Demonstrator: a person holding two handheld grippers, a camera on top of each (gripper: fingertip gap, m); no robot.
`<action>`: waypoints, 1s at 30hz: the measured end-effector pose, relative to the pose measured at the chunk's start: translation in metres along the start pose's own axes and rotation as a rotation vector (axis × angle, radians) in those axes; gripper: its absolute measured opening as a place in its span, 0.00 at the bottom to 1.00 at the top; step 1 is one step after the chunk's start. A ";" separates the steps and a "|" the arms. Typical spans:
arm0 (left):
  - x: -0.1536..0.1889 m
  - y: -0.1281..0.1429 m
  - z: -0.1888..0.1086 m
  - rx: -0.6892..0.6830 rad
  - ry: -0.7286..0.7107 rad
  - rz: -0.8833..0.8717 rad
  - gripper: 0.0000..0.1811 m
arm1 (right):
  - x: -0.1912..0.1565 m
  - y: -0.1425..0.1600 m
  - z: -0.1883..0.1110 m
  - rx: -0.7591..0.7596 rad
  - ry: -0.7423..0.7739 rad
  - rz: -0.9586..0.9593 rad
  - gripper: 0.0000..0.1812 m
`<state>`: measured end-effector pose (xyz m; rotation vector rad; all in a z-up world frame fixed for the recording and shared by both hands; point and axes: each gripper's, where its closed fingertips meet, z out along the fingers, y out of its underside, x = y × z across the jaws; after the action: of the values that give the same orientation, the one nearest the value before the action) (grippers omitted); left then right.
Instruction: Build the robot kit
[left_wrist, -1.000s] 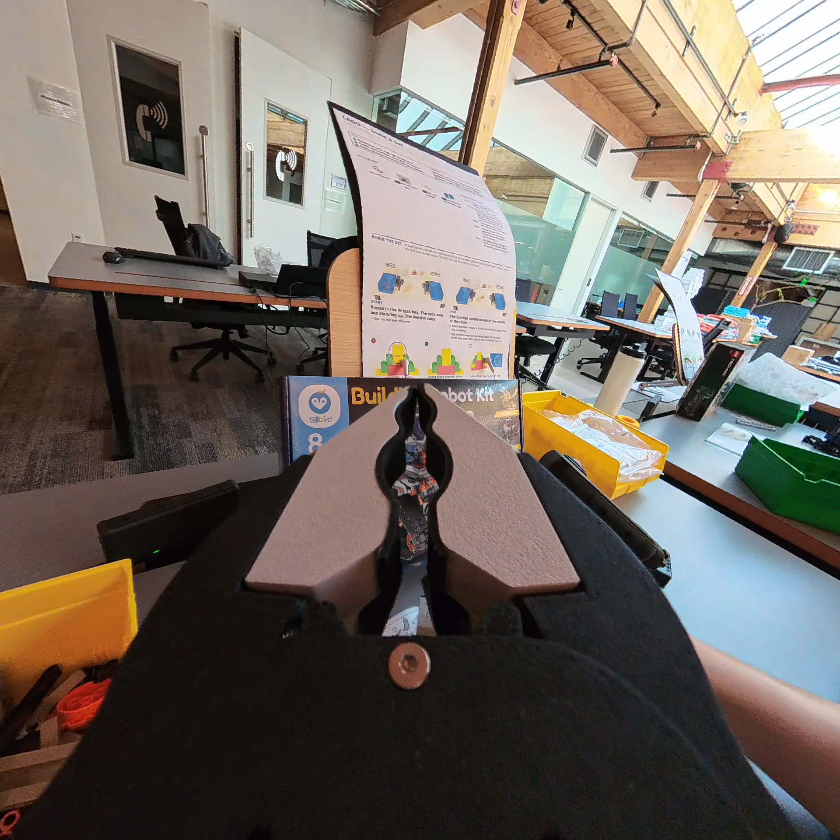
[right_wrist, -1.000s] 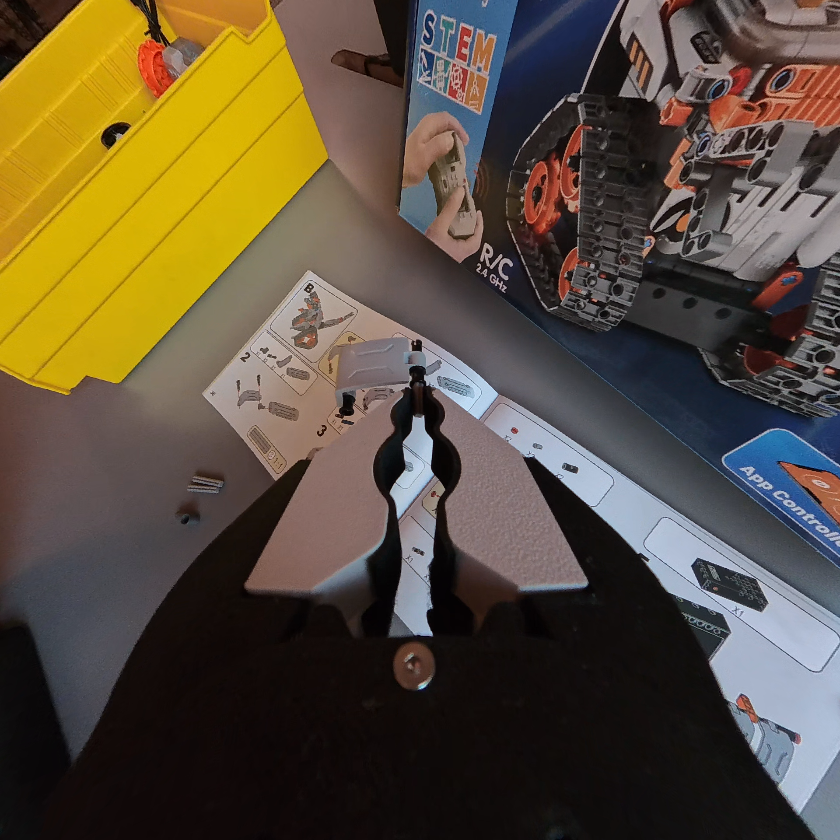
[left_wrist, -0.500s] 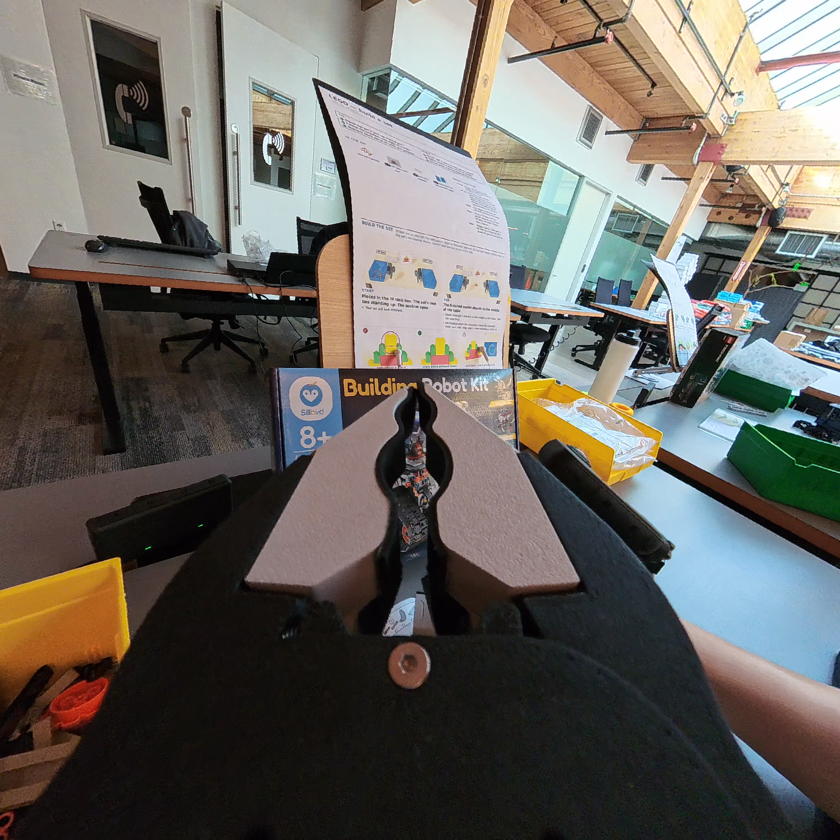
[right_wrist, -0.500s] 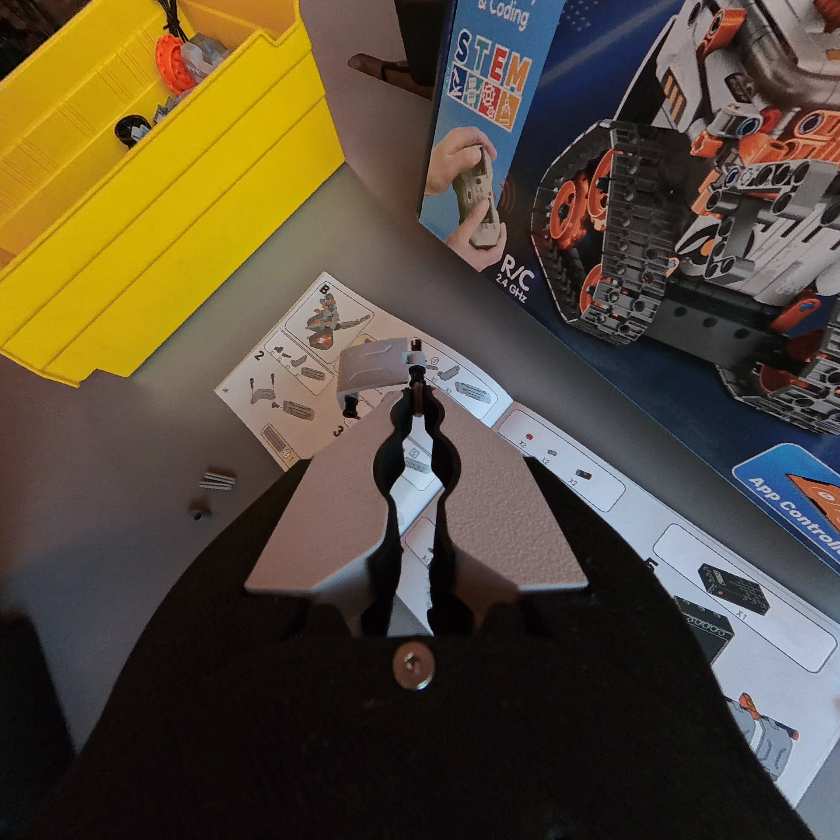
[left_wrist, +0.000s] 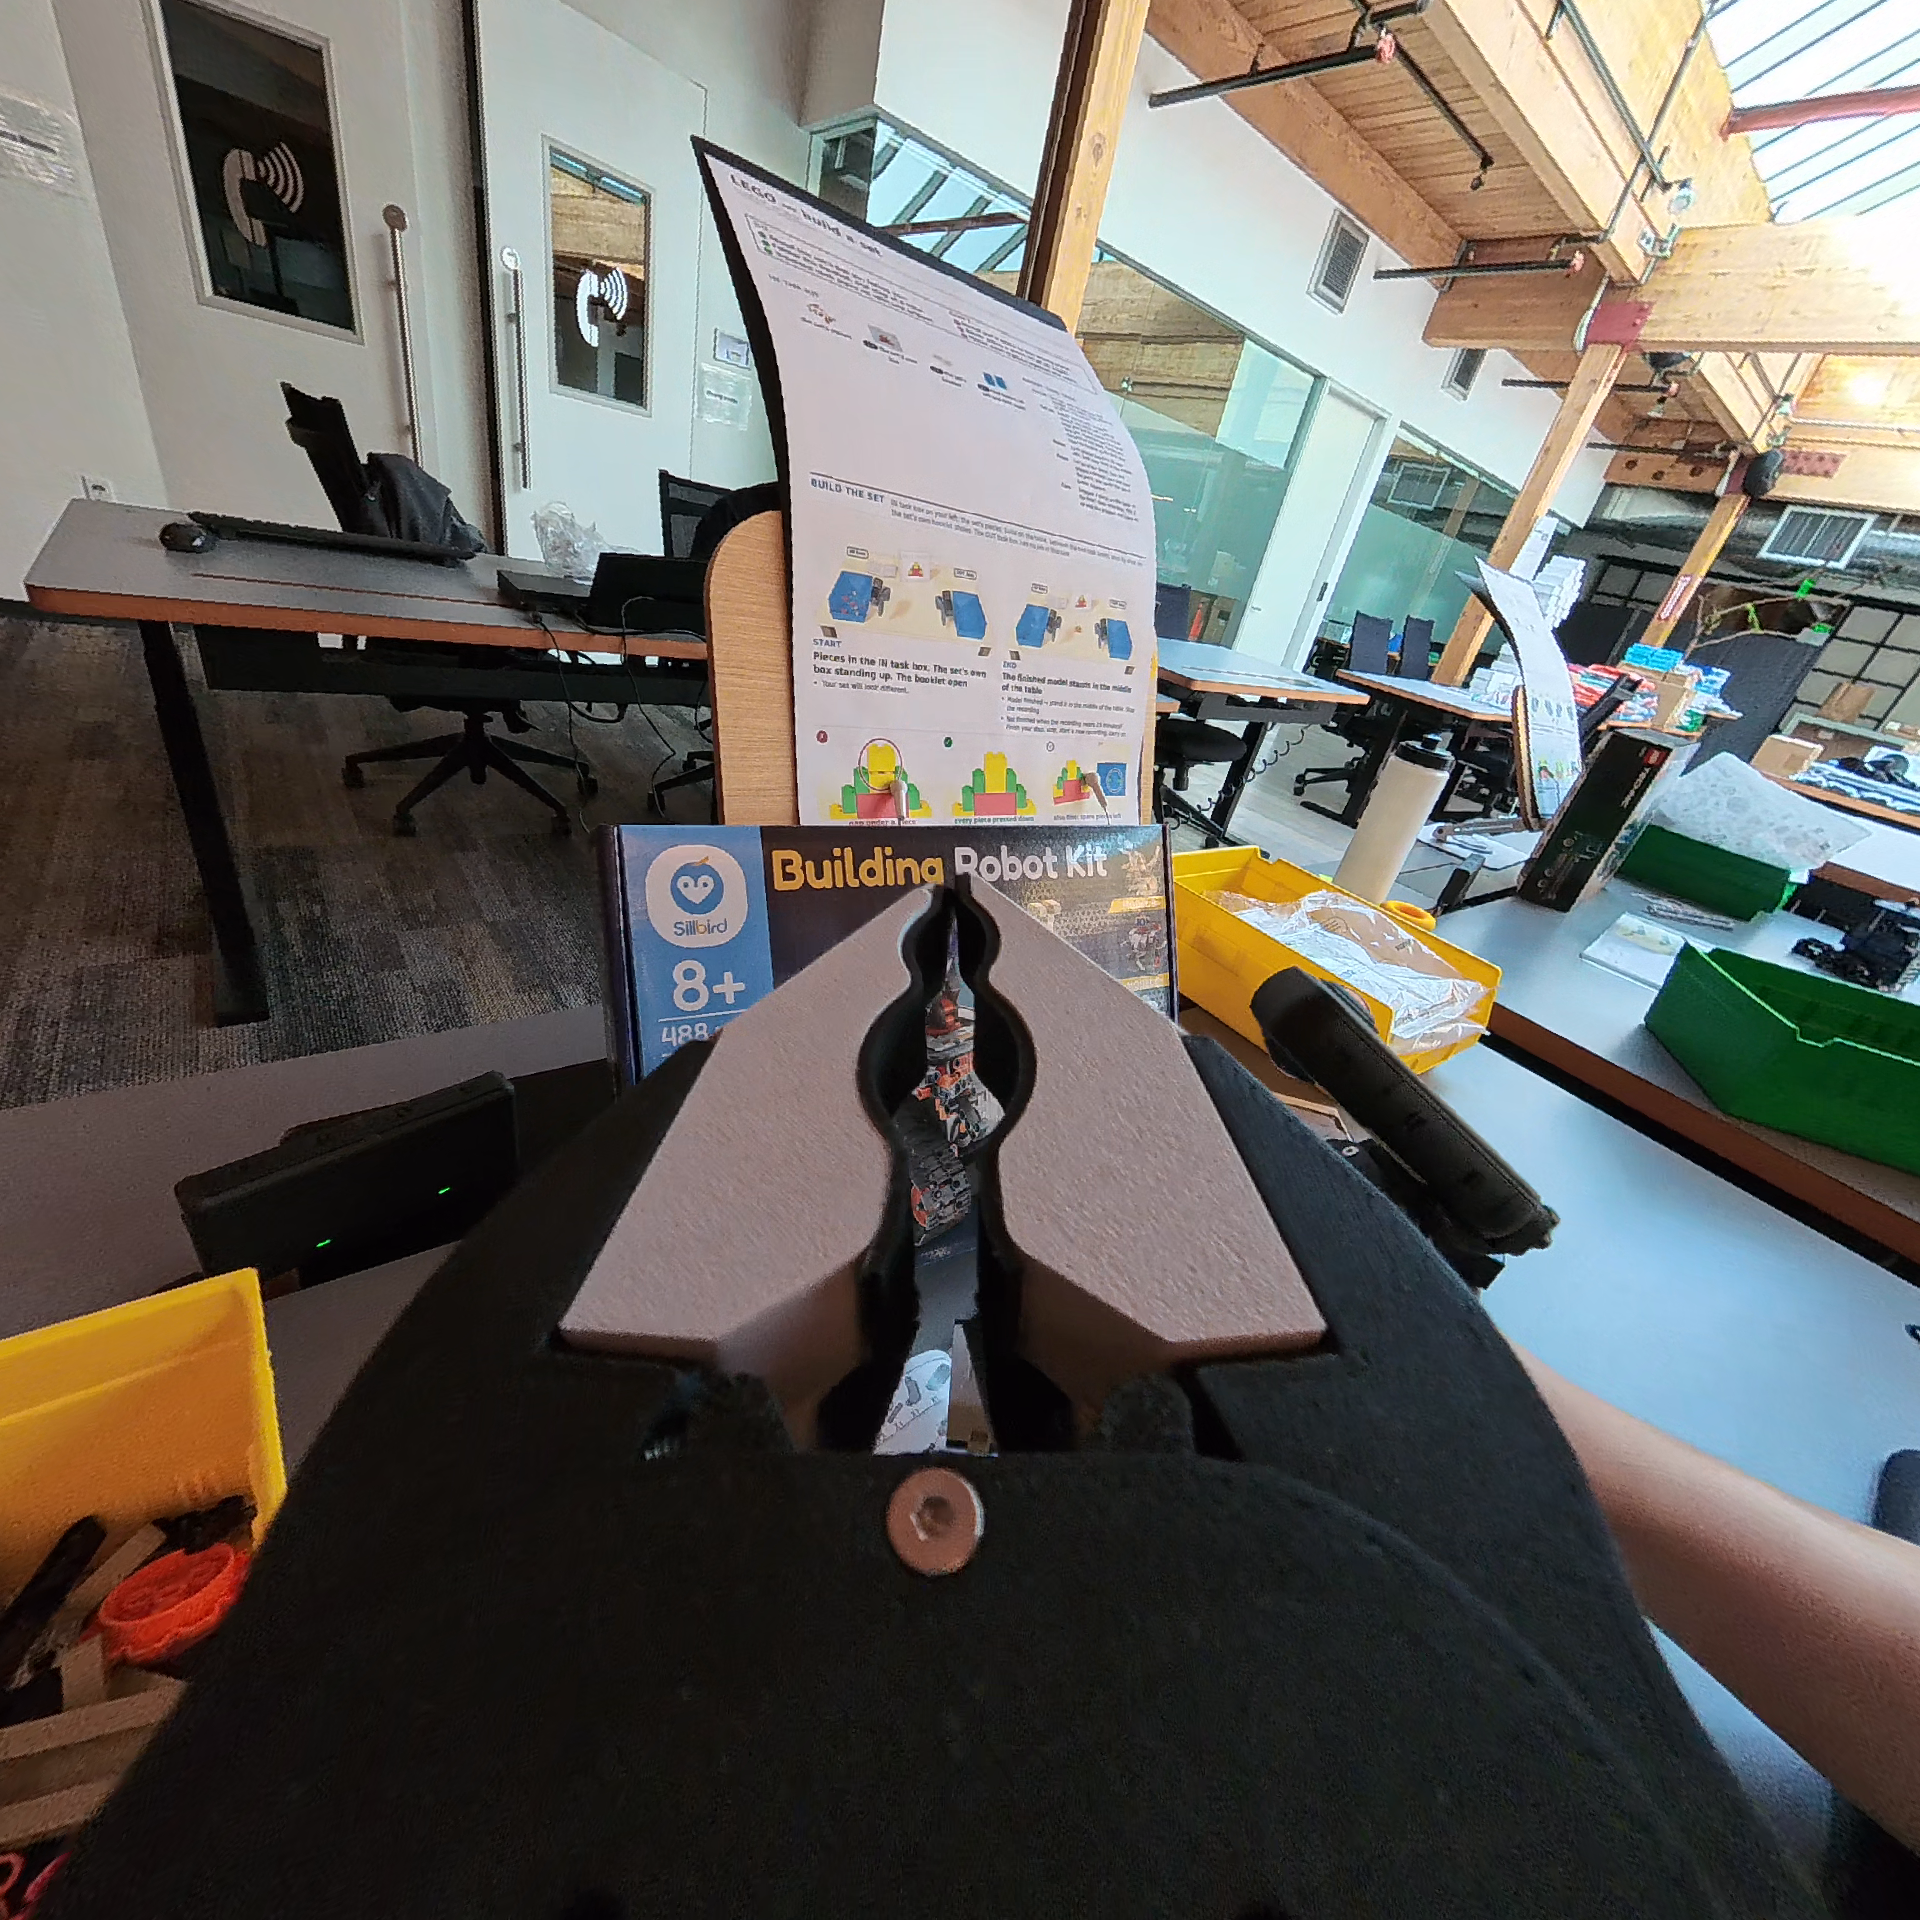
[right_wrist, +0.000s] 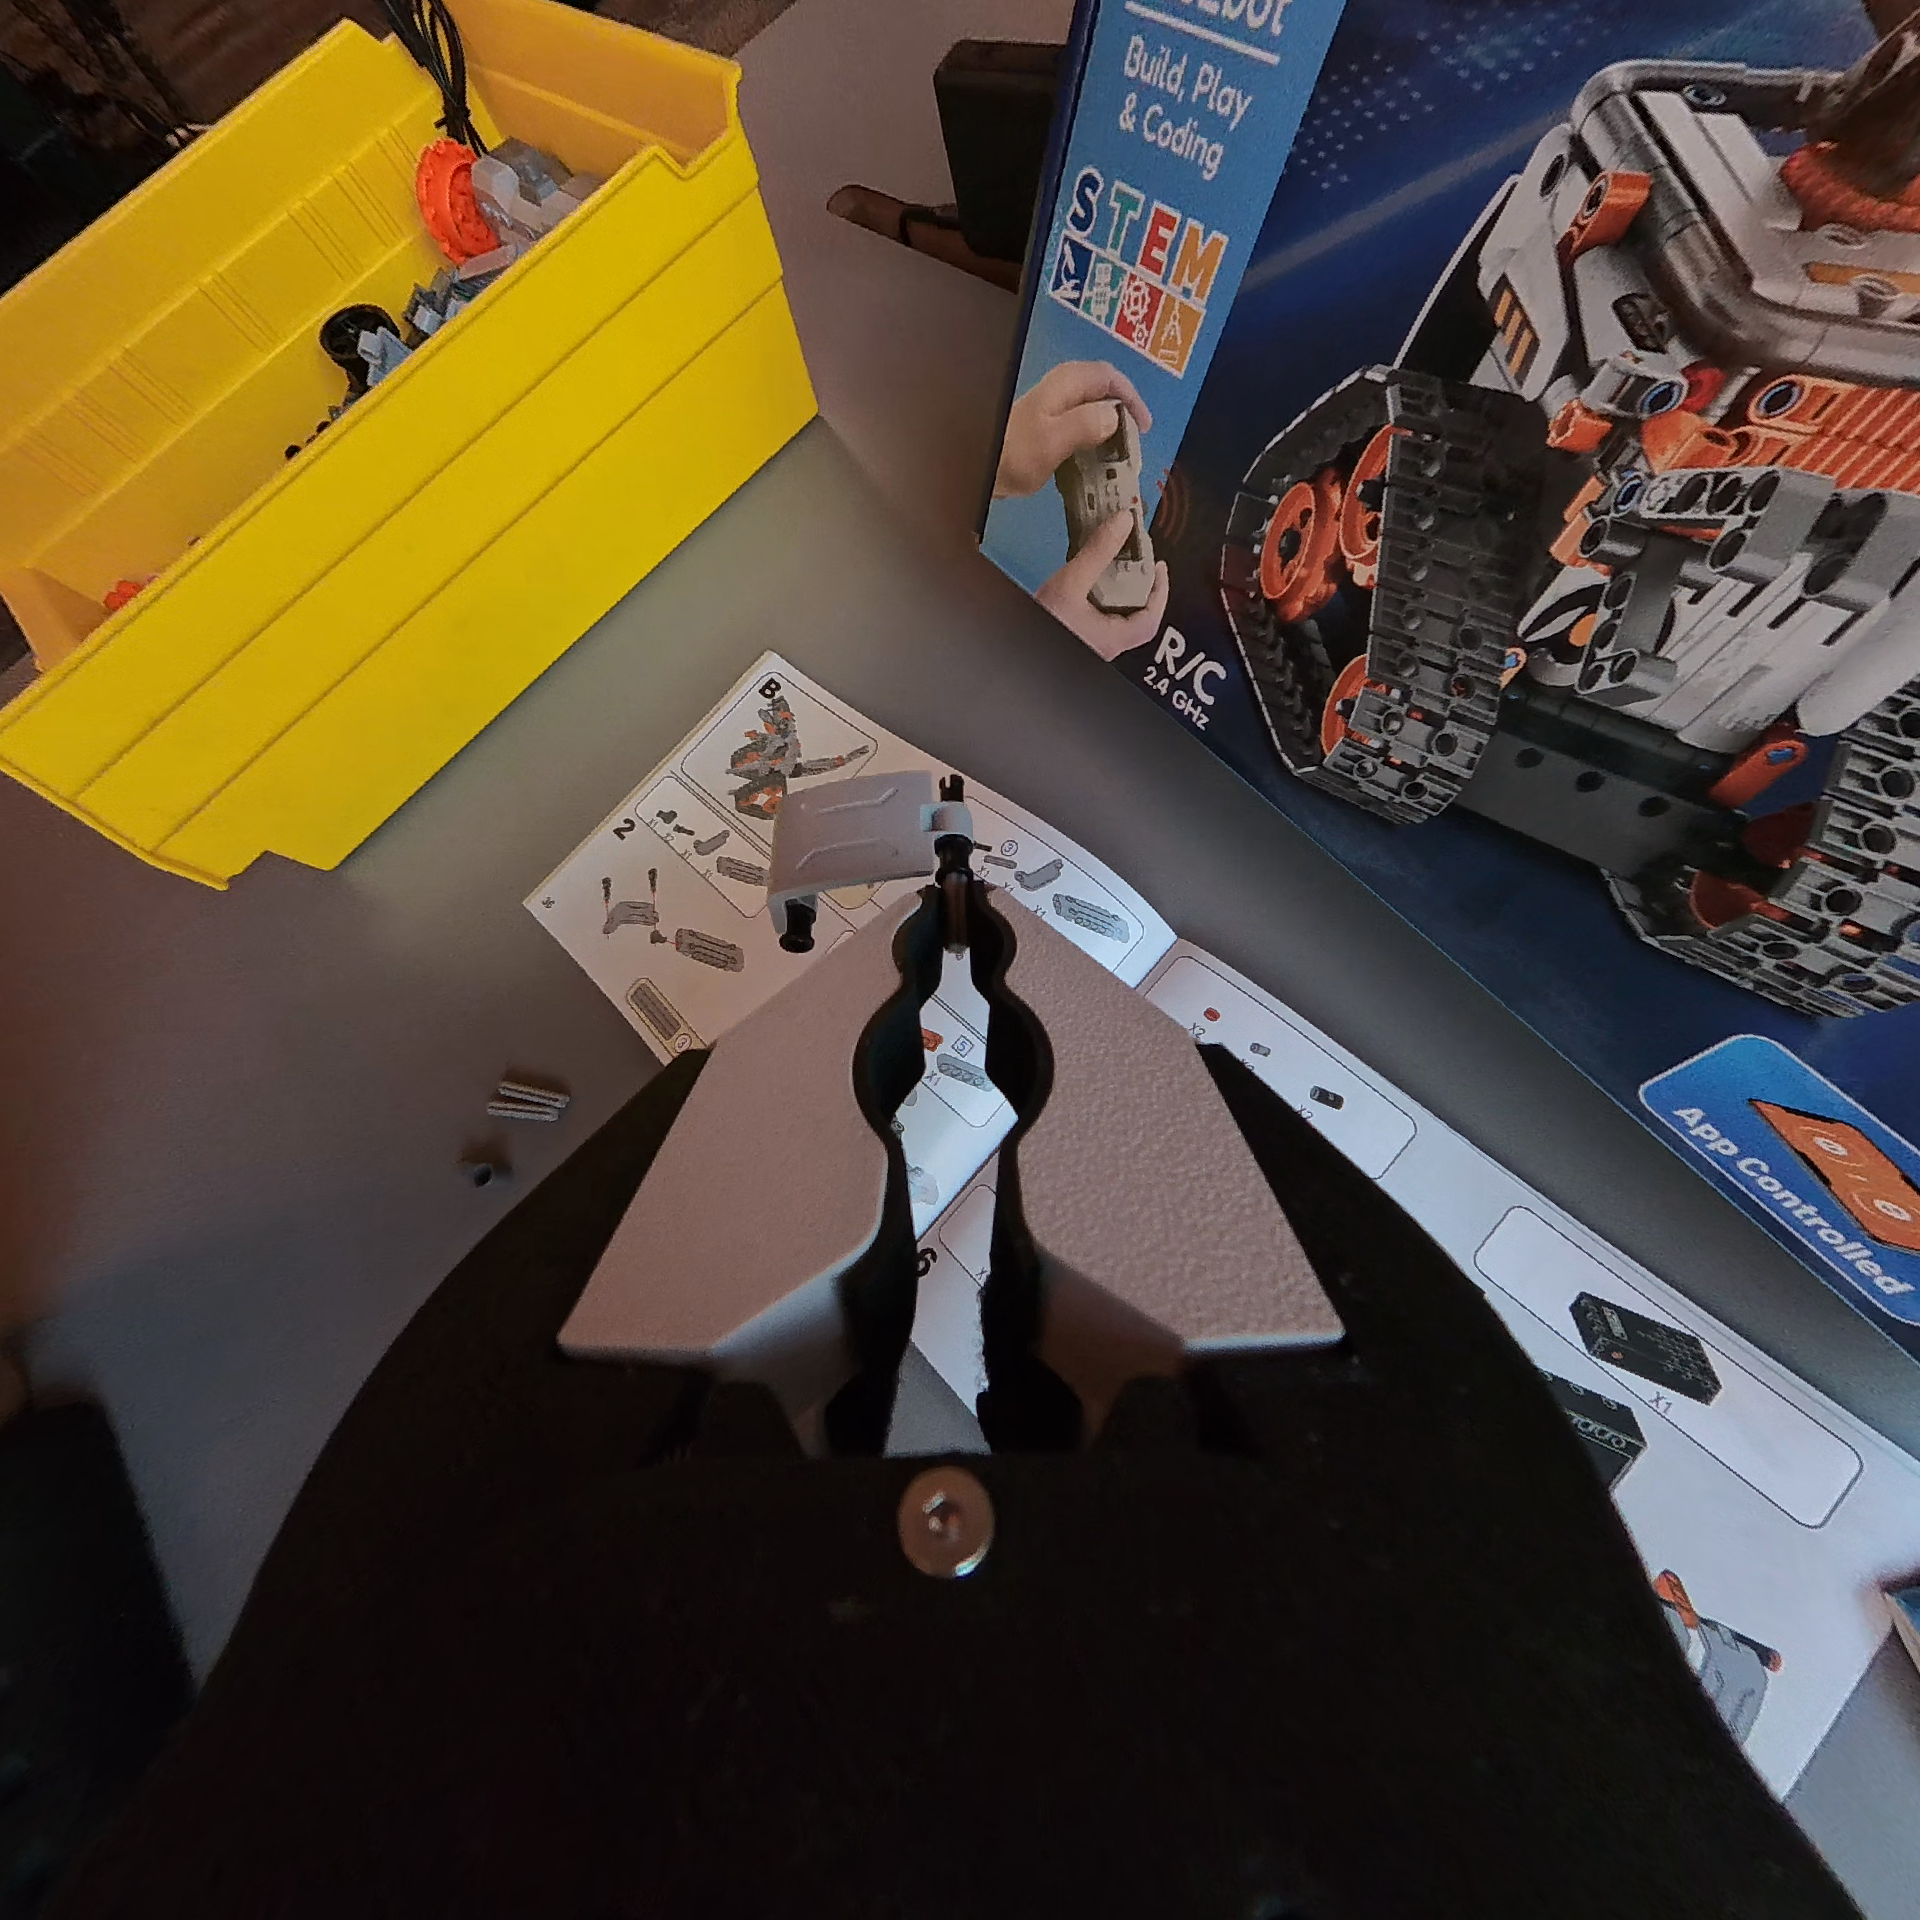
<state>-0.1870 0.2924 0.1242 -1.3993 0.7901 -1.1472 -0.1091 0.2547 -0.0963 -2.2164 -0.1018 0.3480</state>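
**A:** Right hand-held gripper (right_wrist: 951, 914) is clenching on a thin black axle at its very tips. The grey panel piece (right_wrist: 852, 847) is hanging off that axle to the left, in the air above the instruction booklet (right_wrist: 1299, 1132).

**B:** Anything changing over the last second?

**A:** The grip isn't, and the panel is sitting at the same spot against the tips. The view is drifting, so more of the yellow bin (right_wrist: 416, 582) interior is showing and the kit box (right_wrist: 1455, 520) is sliding right. Looks like the gripper is backing away a little.

**B:** And the left one?

**A:** Left hand-held gripper (left_wrist: 954, 904) is closed with nothing between its tips. It is hovering level, pointing at the top edge of the box (left_wrist: 707, 935), and its view is creeping only slightly.

**B:** What is each view missing?

**A:** Only the right view is showing the held piece, the booklet and the loose grey pins (right_wrist: 528, 1101) on the worktop (right_wrist: 312, 1039). Only the left view is showing a forearm (left_wrist: 1714, 1558), a black device (left_wrist: 353, 1184), a propped printed sheet (left_wrist: 966, 540) behind the box, a second yellow bin (left_wrist: 1340, 966) with a plastic bag in it, and a green bin (left_wrist: 1787, 1049) farther off.
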 end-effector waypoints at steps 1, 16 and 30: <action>0.000 0.001 0.000 -0.004 0.001 0.001 0.00 | 0.000 -0.001 -0.001 0.001 -0.001 -0.001 0.01; 0.004 0.008 0.004 -0.047 0.023 0.004 0.00 | -0.006 -0.012 -0.013 0.029 -0.010 -0.018 0.01; 0.007 0.017 0.008 -0.096 0.027 0.025 0.00 | -0.009 -0.015 -0.018 0.036 -0.019 -0.017 0.01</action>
<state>-0.1750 0.2854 0.1101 -1.4514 0.8897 -1.1229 -0.1122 0.2486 -0.0718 -2.1757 -0.1235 0.3596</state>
